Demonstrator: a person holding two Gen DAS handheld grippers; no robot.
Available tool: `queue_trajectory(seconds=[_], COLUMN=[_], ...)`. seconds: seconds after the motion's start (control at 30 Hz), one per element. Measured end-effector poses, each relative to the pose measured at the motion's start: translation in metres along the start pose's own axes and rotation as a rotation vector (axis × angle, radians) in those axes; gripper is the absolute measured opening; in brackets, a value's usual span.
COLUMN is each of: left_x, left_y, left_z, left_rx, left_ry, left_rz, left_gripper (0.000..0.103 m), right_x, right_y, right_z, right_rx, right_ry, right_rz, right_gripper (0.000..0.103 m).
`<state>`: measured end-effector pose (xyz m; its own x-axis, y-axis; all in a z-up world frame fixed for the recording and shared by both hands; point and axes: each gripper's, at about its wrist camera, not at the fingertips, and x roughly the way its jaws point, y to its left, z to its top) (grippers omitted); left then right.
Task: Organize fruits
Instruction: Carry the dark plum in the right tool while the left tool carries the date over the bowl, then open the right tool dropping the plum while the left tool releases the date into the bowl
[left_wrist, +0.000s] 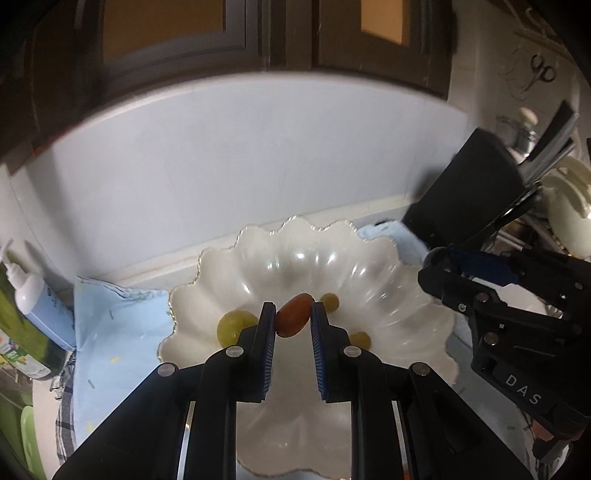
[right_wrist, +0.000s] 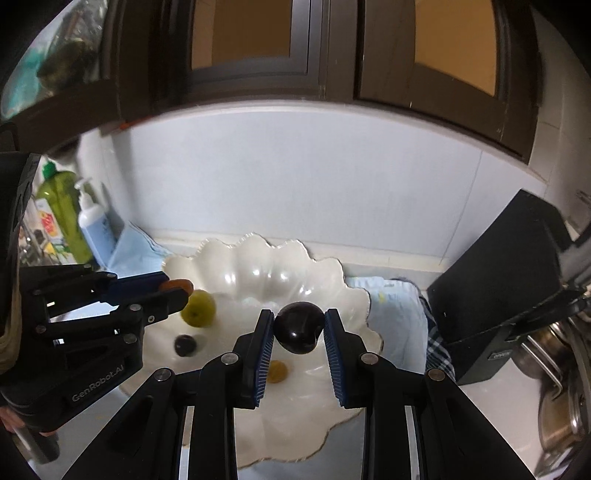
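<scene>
Two grippers hang over the scalloped bowl (right_wrist: 258, 266), each pinching one fruit. The left gripper (left_wrist: 293, 317) is clamped on a red fruit (left_wrist: 293, 314) above the bowl's middle; the right gripper (right_wrist: 299, 328) is clamped on a dark plum (right_wrist: 299, 326) nearer the bowl's right rim. Green fruits (left_wrist: 233, 325) and a small dark one (right_wrist: 184, 345) already lie inside. The step in hand appears to be placement: each gripper should lower toward a bare part of the bowl floor, then spread its jaws so that the fruit does not roll onto its neighbours.

Dark wooden cabinets (right_wrist: 325, 66) with amber panels are filling the top of the frame. A pale backsplash wall (left_wrist: 258, 158) is spanning the middle, reflecting soft light.
</scene>
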<state>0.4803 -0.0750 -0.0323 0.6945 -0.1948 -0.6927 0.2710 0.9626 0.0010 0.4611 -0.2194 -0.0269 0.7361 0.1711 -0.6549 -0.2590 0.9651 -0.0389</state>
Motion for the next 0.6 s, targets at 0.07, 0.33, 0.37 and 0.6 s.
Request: queue_trajectory(seconds=[0.07, 0.33, 0.37, 0.6], left_x=[0.011, 0.043, 0.046, 0.064], left_y=[0.001, 0.005, 0.005, 0.005], left_z=[0.0, 0.0, 0.001, 0.002], left_rx=[0.001, 0.014, 0.015, 0.034], left_ry=[0.023, 0.092, 0.1, 0.148], left_rz=[0.006, 0.018, 0.019, 0.021], left_gripper=[0.02, 0.02, 0.02, 0.02], right_x=[0.014, 0.053, 0.057, 0.083], right_y=[-0.001, -0.005, -0.006, -0.012], right_z=[0.002, 0.005, 0.004, -0.001], right_rx=[0.001, 0.018, 0.018, 0.043], right_ry=[0.023, 0.098, 0.107, 0.182], right_rz=[-0.004, 0.012, 0.013, 0.04], right_gripper=[0.029, 0.029, 0.029, 0.029])
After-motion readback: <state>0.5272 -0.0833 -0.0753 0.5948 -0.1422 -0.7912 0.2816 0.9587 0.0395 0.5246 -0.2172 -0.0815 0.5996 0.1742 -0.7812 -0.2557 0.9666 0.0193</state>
